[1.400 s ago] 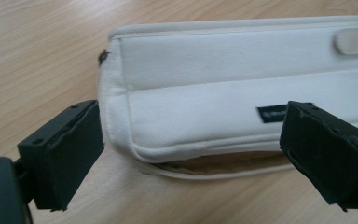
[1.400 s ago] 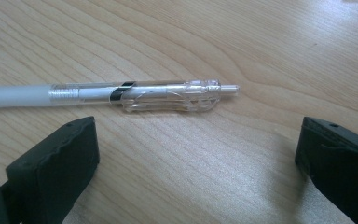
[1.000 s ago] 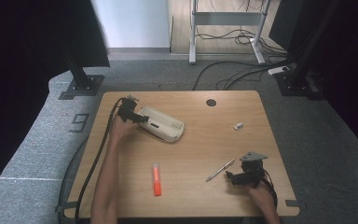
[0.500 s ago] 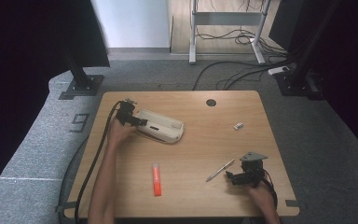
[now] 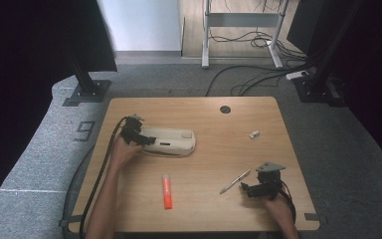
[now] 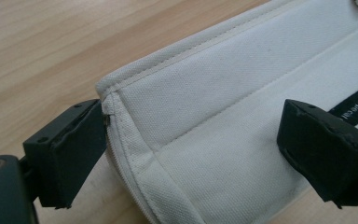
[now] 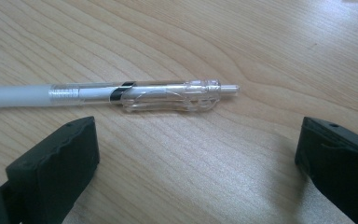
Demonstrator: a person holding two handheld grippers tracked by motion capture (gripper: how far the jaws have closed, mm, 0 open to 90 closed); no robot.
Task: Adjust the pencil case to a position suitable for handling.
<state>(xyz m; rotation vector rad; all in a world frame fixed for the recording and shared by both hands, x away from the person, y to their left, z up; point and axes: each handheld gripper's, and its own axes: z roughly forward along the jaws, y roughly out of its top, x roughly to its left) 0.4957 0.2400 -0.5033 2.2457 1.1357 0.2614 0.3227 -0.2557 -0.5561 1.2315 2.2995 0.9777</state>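
White pouch (image 6: 242, 107) w/ black tag, text approx "the special", left gripper (image 6: 193, 154) jaws spread round its end, right gripper (image 7: 196, 163) jaws apart nr pen (image 7: 121, 95)

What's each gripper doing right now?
Left gripper: open, jaws astride the white pouch end.
Right gripper: open, empty, pen just ahead.

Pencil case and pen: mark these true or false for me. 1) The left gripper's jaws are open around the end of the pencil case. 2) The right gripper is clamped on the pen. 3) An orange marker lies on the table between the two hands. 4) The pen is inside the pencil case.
1) True: the left gripper straddles the end of the white pencil case, jaws open.
2) False: the right gripper is open, and the pen lies on the table beyond its jaws.
3) True: the orange marker lies there.
4) False: it lies on the bare wood.
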